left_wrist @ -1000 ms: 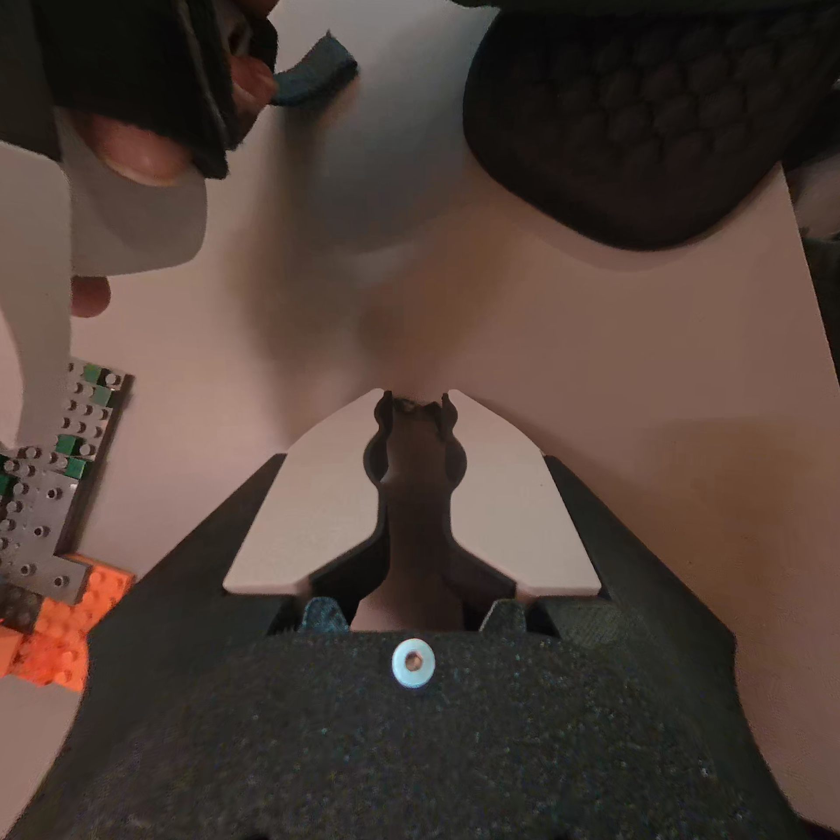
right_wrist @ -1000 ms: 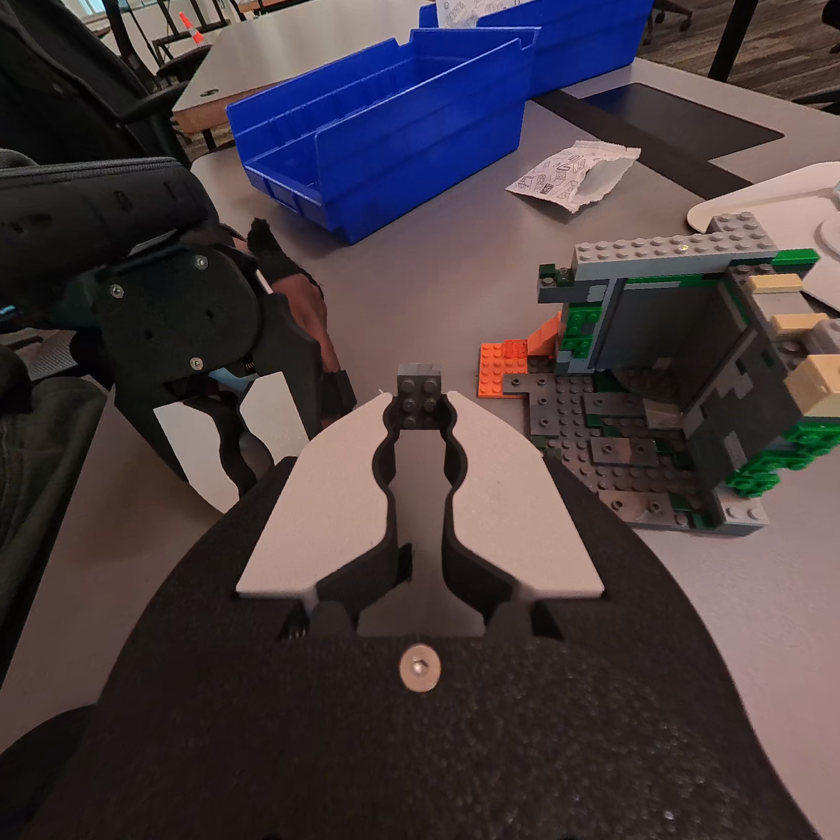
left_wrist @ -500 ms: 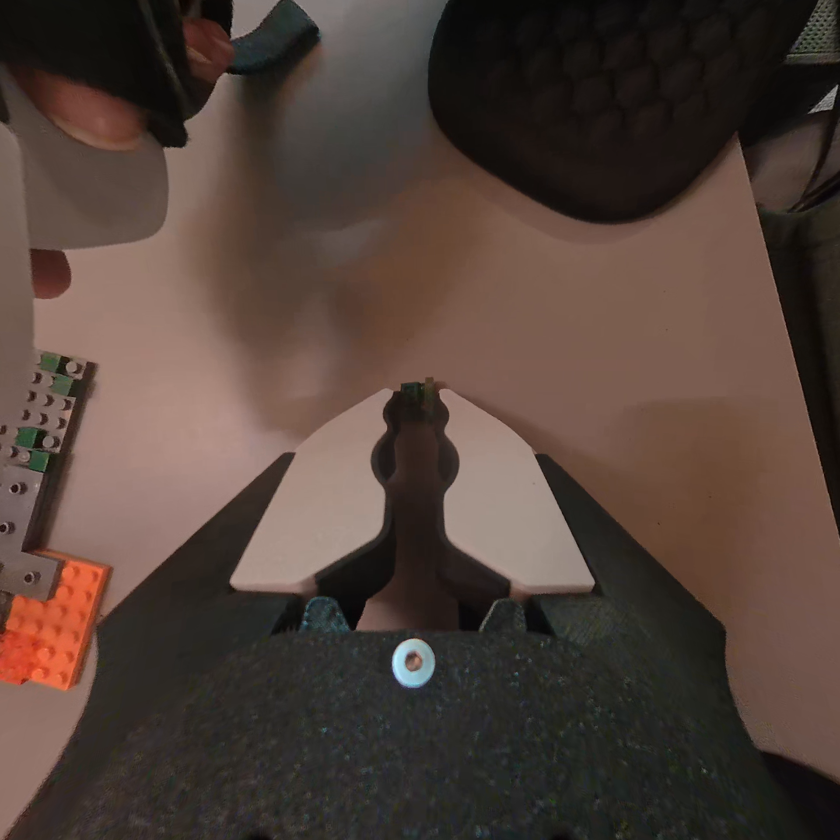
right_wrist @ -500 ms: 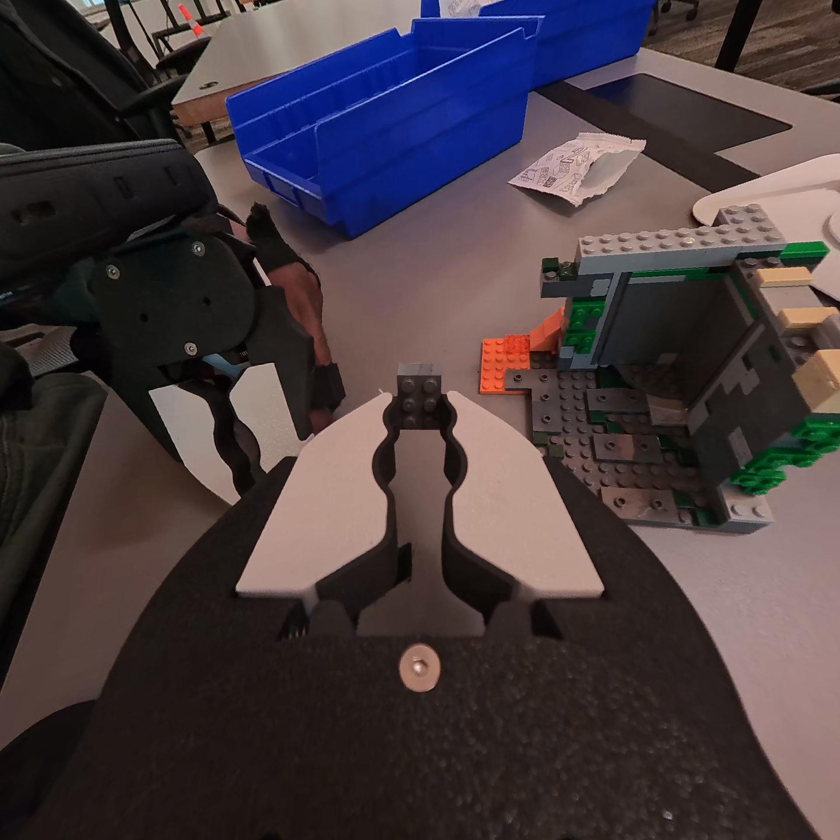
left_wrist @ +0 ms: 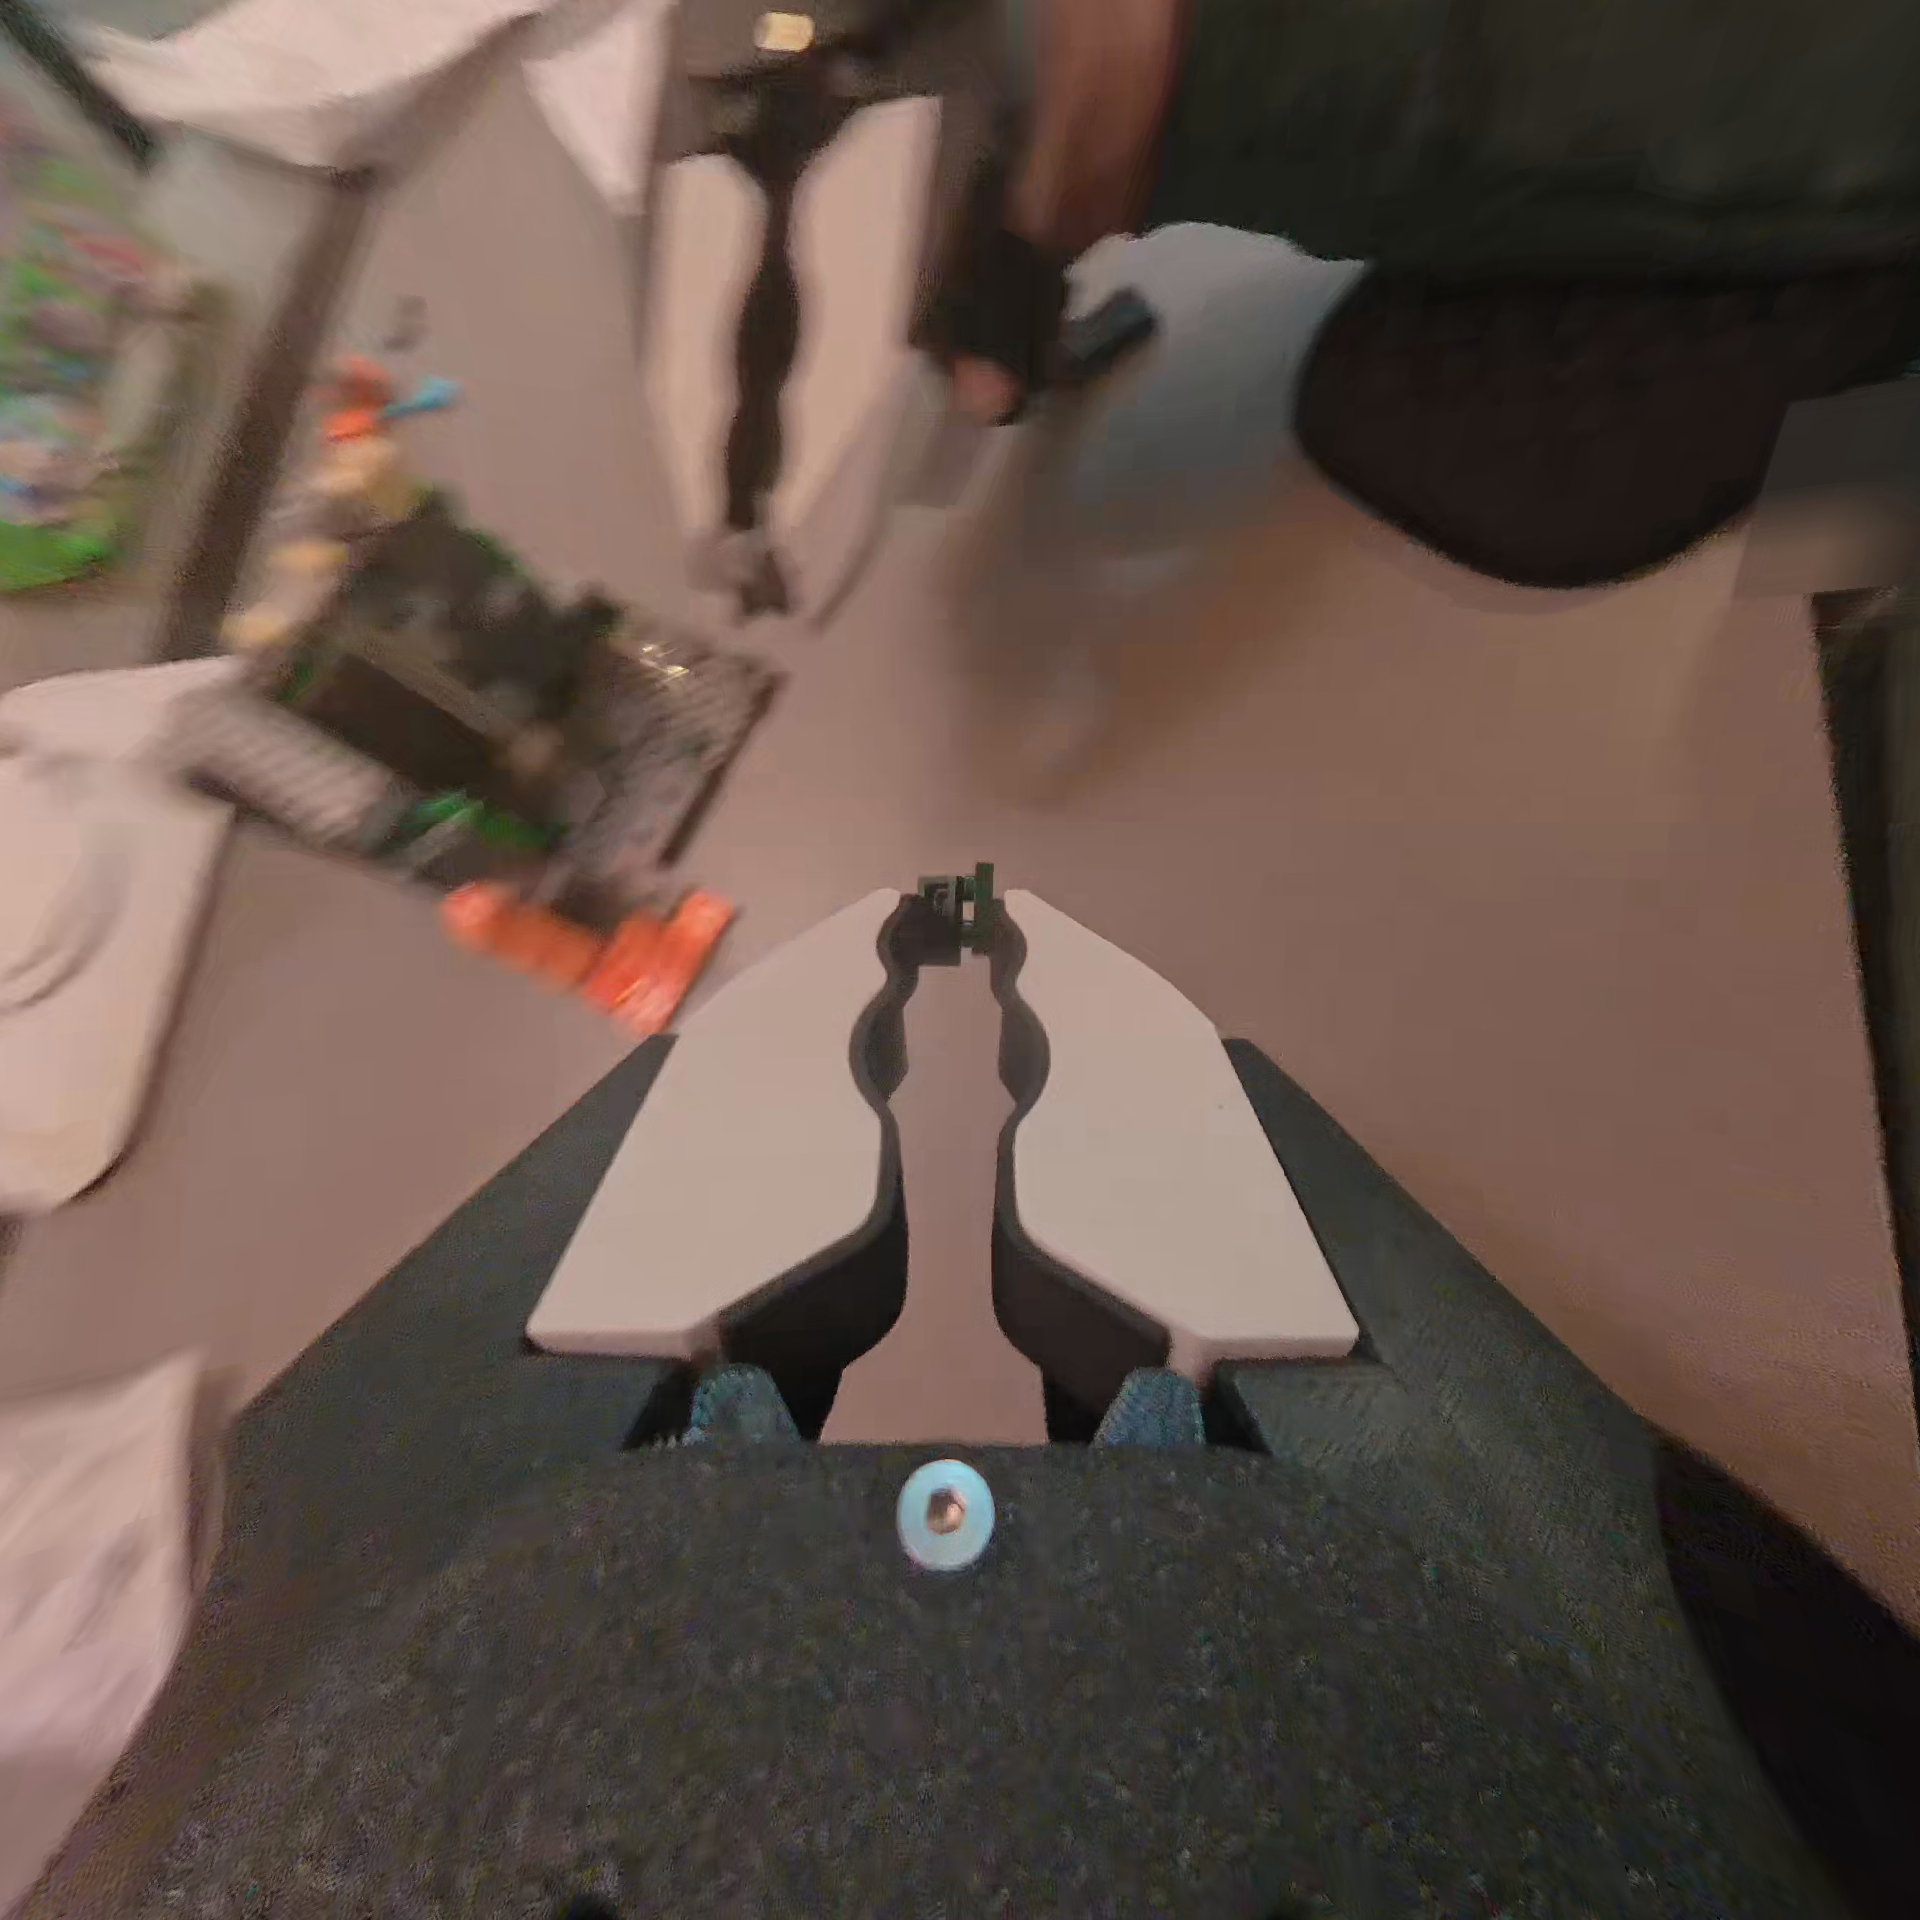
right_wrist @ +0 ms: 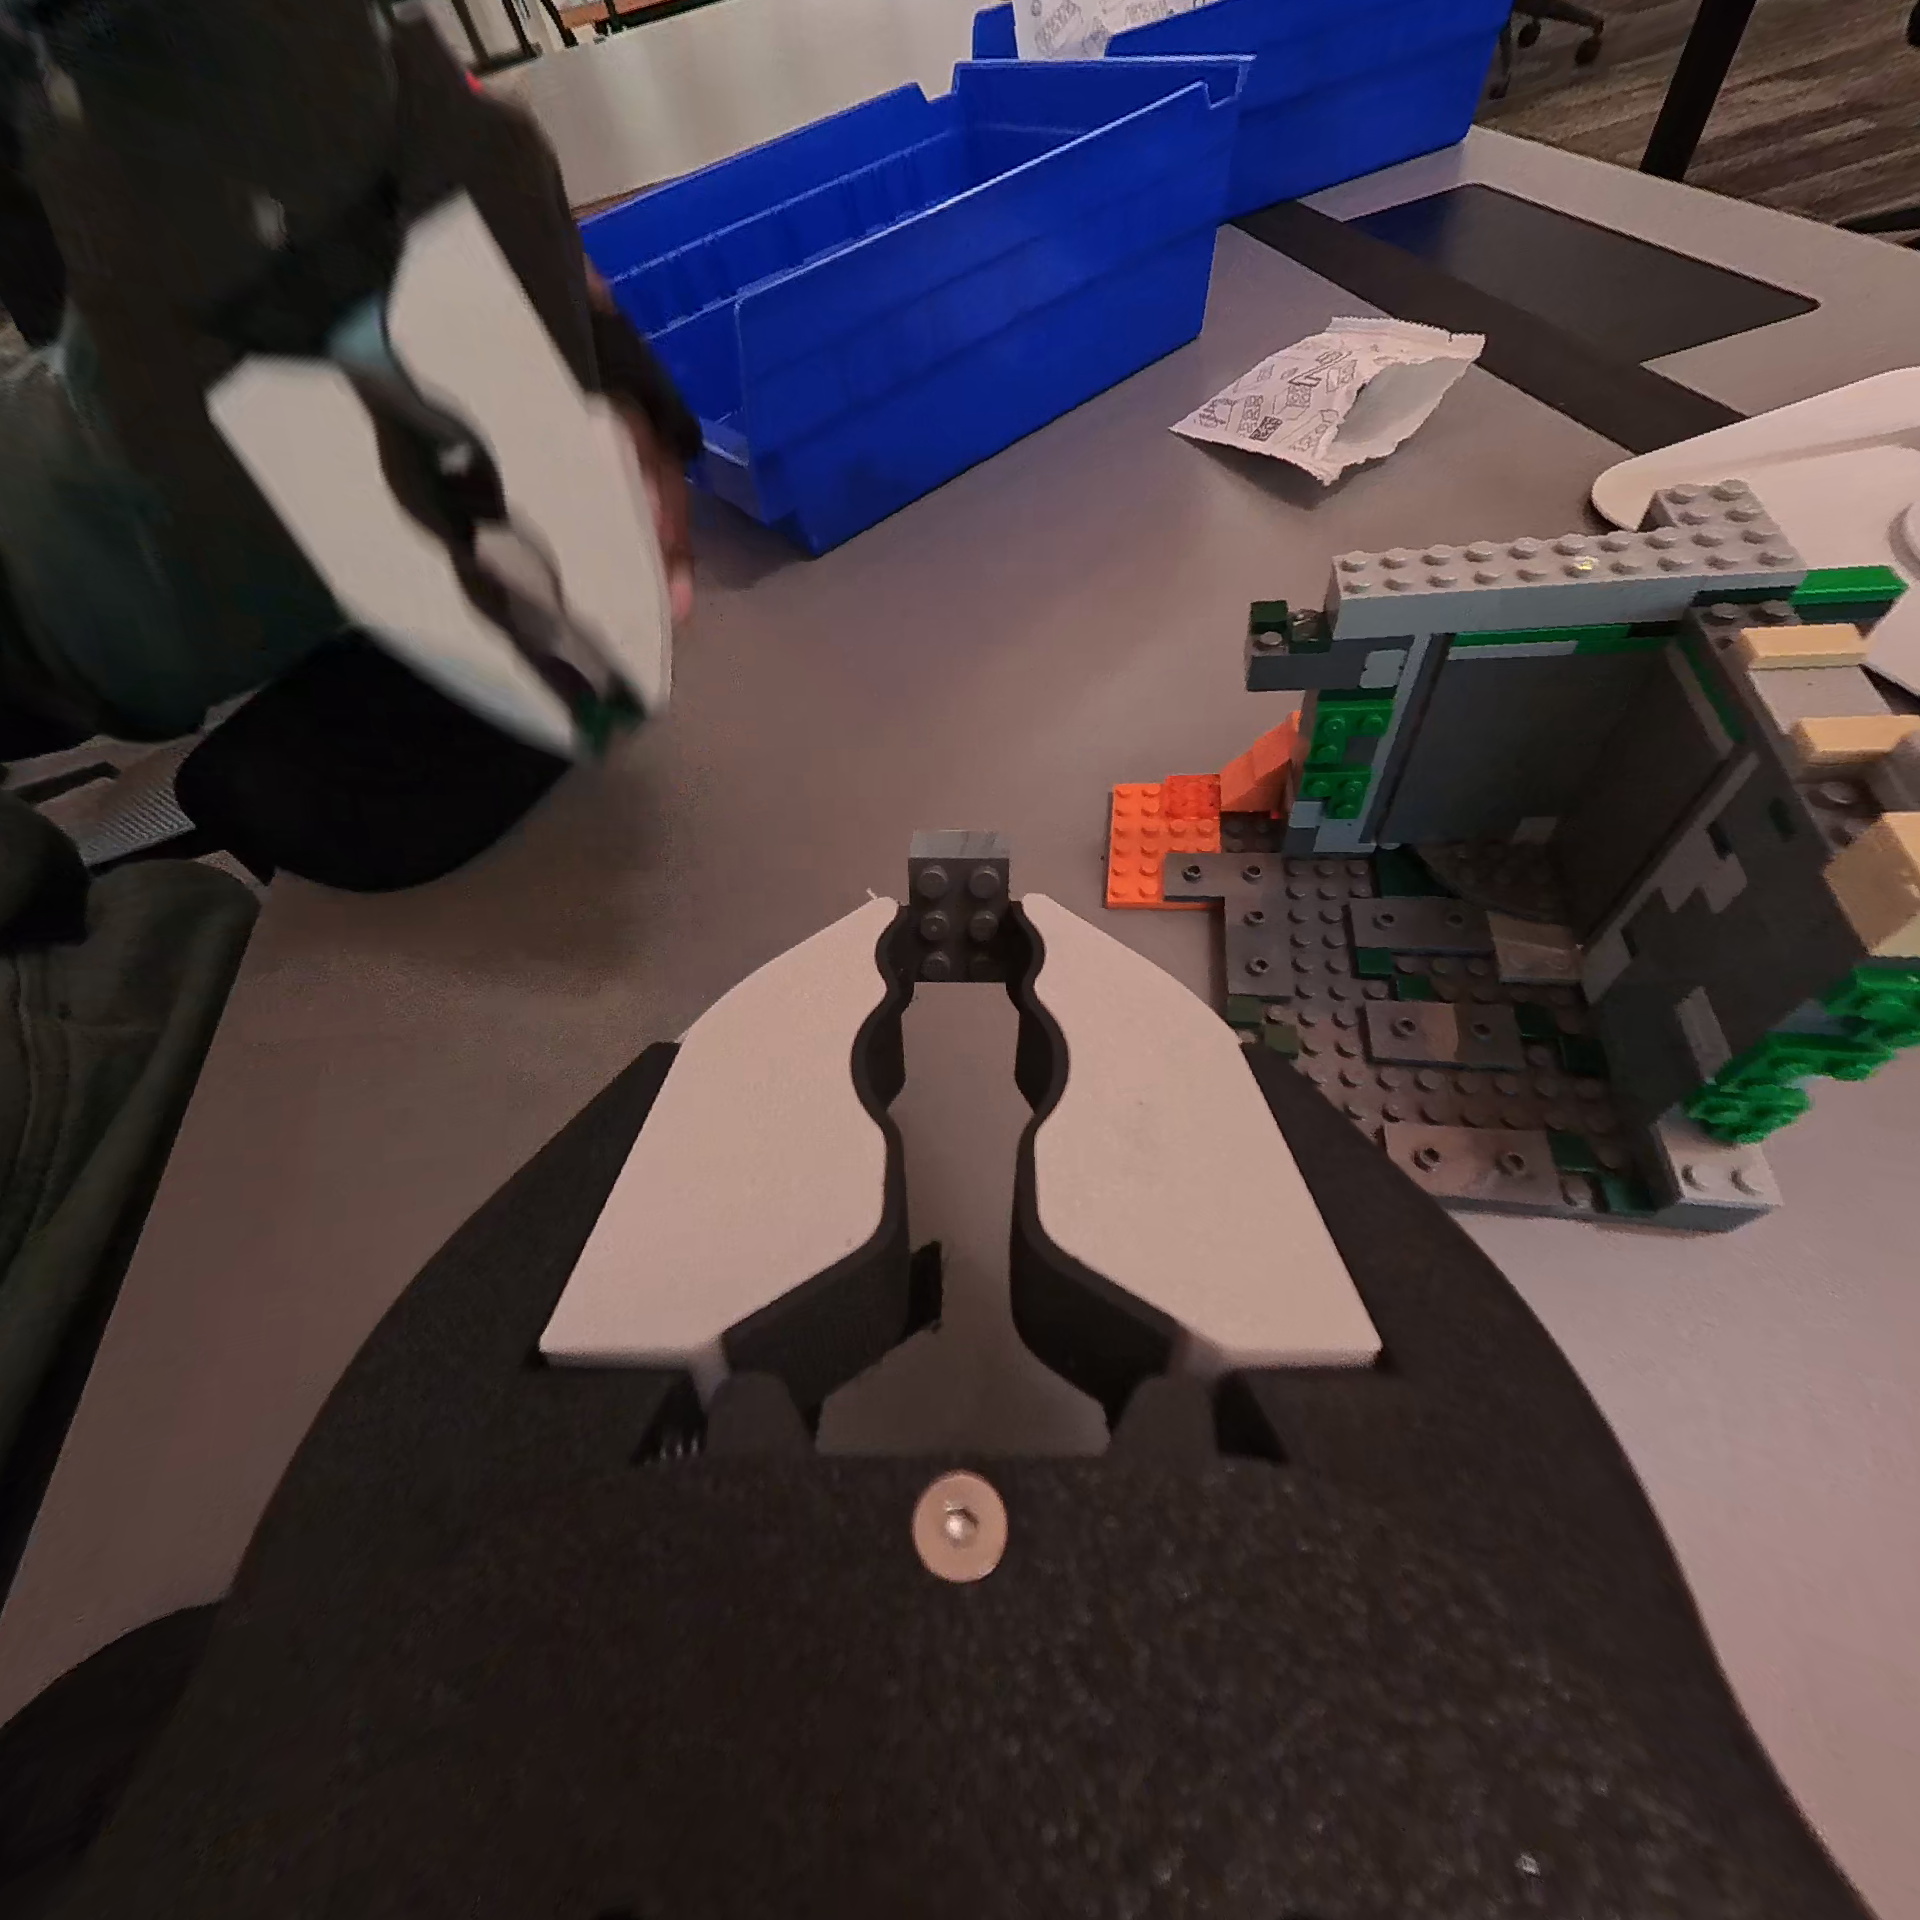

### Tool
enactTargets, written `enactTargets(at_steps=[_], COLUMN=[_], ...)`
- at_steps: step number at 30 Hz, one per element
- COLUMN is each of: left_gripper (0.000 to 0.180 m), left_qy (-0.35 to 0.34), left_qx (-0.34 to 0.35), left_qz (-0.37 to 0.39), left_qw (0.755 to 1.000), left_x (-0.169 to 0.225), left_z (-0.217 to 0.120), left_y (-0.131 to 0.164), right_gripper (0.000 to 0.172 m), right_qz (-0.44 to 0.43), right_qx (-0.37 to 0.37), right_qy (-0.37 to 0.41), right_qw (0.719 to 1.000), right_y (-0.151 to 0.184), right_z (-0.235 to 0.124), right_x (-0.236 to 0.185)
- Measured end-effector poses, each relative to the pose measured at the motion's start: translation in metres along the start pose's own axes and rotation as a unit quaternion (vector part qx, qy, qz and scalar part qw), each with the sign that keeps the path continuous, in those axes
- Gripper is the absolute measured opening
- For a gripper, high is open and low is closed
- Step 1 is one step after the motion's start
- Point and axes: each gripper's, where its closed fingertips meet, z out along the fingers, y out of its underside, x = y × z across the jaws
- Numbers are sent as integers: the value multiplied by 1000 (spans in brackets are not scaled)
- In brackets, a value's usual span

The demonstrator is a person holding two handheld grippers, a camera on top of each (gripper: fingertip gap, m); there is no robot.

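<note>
Right gripper [right_wrist: 961, 925]: jaws narrow, clamped on a dark grey studded brick [right_wrist: 961, 914], studs facing the camera, far end poking out past the tips.
Left gripper [left_wrist: 961, 914]: jaws narrow, pinching a small dark green piece [left_wrist: 961, 914] right at the tips; raised above the tabletop [right_wrist: 883, 675].
Nearby: brick building [right_wrist: 1558, 831] on a grey baseplate with an orange plate [right_wrist: 1153, 852], to the right of the grey brick, apart from it.
Behind: blue bin [right_wrist: 935, 260]; crumpled paper bag [right_wrist: 1330, 395].
</note>
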Motion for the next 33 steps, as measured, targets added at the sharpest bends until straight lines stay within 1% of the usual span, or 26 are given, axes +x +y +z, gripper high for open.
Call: enactTargets(at_steps=[2,4,7,9,11,13,16,19,23,26,29,33], left_gripper=[13,13,13,13,13,19,28,34,36,34,26,16], left_qy=[-71,-138,-233,-261,-270,-269,-262,-254,-240,-214,-199,-166], left_qx=[-8,-18,-59,-82,-118,-138,-153,-155,-151,-145,-141,-122], left_qz=[-19,-51,-106,-154,-197,-218,-220,-214,-209,-201,-189,-161], left_qw=[997,989,965,949,935,928,927,930,936,945,951,965], left_x=[-30,-60,-98,-111,-115,-113,-106,-102,-99,-91,-85,-74], left_z=[-44,-89,-146,-168,-179,-179,-172,-166,-161,-153,-145,-134], left_y=[12,28,70,100,134,157,174,177,175,172,170,159], right_gripper=[16,16,16,16,16,16,16,16,16,16,16,16], right_qz=[-1,-2,-3,-2,0,1,4,5,5,5,6,5], right_qx=[-1,-3,-4,-5,-7,-8,-9,-13,-17,-17,-18,-19], right_qy=[-1,-2,-3,-4,-3,-3,-4,-5,-5,-6,-6,-7], right_qw=[1000,1000,1000,1000,1000,1000,1000,1000,1000,1000,1000,1000], right_y=[0,1,1,2,3,4,6,8,10,10,10,10], right_z=[1,2,3,4,5,6,7,8,9,10,10,10], right_x=[-1,-2,-3,-3,-2,-2,-1,-1,-2,-2,-2,-2])
